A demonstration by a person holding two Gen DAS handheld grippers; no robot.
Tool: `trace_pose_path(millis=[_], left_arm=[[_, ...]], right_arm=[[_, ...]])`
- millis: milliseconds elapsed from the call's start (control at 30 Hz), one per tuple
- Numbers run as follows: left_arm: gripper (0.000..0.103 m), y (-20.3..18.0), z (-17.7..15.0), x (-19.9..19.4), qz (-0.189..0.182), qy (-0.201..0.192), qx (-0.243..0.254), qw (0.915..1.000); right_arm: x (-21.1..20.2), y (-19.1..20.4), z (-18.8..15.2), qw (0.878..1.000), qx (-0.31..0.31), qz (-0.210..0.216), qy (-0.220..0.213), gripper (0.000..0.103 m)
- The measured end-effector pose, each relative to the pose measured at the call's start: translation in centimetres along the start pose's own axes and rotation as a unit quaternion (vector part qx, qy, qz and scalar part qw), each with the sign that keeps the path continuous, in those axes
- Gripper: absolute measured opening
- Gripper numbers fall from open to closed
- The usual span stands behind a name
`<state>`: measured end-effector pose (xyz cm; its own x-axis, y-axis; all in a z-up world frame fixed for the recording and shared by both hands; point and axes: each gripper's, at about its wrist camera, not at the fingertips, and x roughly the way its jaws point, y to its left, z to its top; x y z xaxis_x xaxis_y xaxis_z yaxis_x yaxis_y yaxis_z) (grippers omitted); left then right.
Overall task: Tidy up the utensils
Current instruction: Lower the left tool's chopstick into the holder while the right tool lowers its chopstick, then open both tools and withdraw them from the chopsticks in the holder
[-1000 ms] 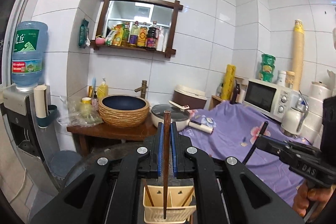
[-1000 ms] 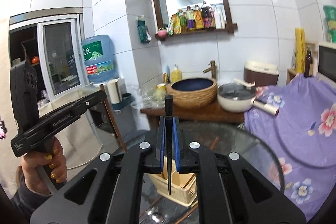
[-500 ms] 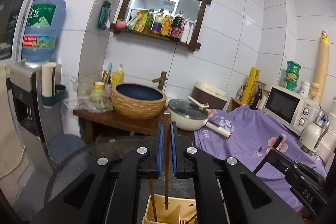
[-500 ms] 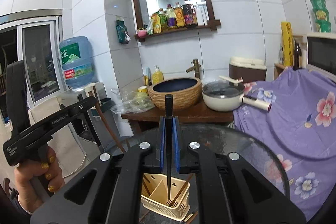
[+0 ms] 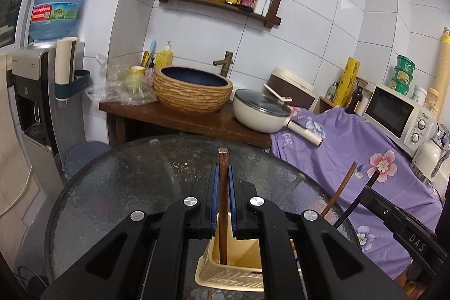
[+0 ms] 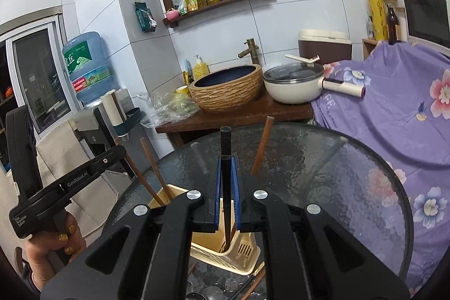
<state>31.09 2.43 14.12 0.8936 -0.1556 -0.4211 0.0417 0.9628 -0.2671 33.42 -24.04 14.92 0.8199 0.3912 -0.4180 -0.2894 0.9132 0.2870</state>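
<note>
Insertion step in hand — a brown chopstick and a black chopstick are pinched upright by jaws over the holder; release is called for next.

Utensil holder on round glass table; chopsticks upright inside; basin on counter behind.

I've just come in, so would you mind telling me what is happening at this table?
A person is sorting chopsticks into a cream utensil holder on the round glass table. The left gripper is shut on a brown chopstick and the right gripper on a black chopstick. Both sticks stand nearly upright with their lower ends inside the holder. More brown chopsticks already lean in it.
</note>
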Motion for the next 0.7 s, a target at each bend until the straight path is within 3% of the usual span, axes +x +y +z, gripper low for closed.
trace_pose_path(millis=[367, 400, 433, 467, 500, 600, 700], left_arm=[[0.009, 0.3, -1.2, 0.5, 0.005, 0.008, 0.0, 1.0], [0.014, 0.2, -1.3, 0.6, 0.005, 0.008, 0.002, 0.9999], [0.019, 0.1, -1.4, 0.6, 0.005, 0.009, 0.004, 0.9999], [0.03, 0.0, -1.5, 0.5, 0.006, 0.009, 0.009, 0.9999], [0.043, 0.0, -1.7, 0.3, 0.007, 0.008, 0.011, 0.9999], [0.05, -0.1, -2.4, -0.5, 0.009, 0.003, 0.023, 0.9997], [0.067, 0.2, -3.8, -1.5, 0.009, 0.007, 0.037, 0.9993]], right_arm=[[0.0, -1.0, -0.5, 1.0, 0.006, -0.016, 0.0, 0.009], [0.1, -1.0, -0.7, 1.0, 0.003, -0.018, 0.002, 0.012], [0.0, -1.0, -0.8, 1.0, 0.001, -0.021, 0.001, 0.024], [-0.1, -1.0, -1.0, 1.0, -0.001, -0.025, -0.001, 0.035], [-0.4, -1.0, -1.2, 1.0, -0.003, -0.03, -0.006, 0.057], [-1.5, -0.8, -2.0, 0.999, -0.015, -0.038, -0.02, 0.06], [-2.2, -0.8, -3.5, 0.999, -0.024, -0.043, -0.009, 0.061]])
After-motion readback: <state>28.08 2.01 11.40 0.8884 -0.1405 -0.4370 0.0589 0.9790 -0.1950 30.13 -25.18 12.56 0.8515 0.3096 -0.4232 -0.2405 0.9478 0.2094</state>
